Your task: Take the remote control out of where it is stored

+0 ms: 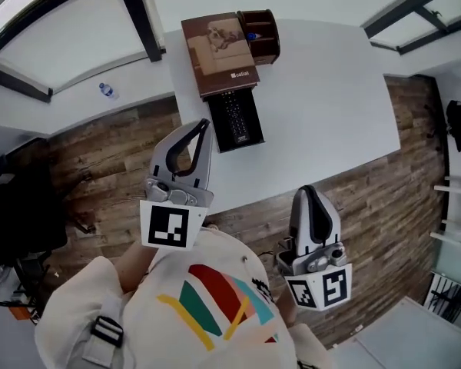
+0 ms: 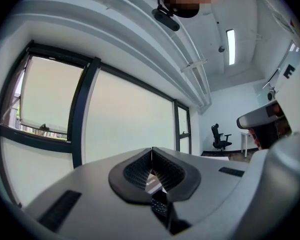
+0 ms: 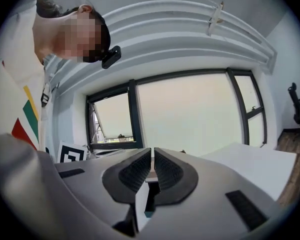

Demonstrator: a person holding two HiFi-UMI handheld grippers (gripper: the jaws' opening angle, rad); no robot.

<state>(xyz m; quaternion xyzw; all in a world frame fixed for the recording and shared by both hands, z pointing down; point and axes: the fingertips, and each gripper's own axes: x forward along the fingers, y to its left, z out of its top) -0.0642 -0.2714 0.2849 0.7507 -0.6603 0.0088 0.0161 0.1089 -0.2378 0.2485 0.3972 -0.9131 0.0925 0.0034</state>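
Observation:
The black remote control [image 1: 234,116] lies in an open black drawer [image 1: 250,133] that sticks out from under a brown box with a picture lid [image 1: 219,52] on the white table [image 1: 323,106]. My left gripper [image 1: 203,127] hovers just left of the drawer's front end. It is shut with nothing in it. In the left gripper view the jaws [image 2: 151,156] meet at the tips, and a strip of the remote's keypad [image 2: 160,210] shows below them. My right gripper [image 1: 310,192] hangs shut and empty at the table's near edge, far from the drawer; its own view [image 3: 152,156] faces the windows.
A brown wooden organiser [image 1: 261,35] stands against the box at the table's far end. A small water bottle [image 1: 106,91] lies on the window ledge. Wooden floor [image 1: 100,152] runs beside and in front of the table. An office chair [image 2: 220,136] stands far off.

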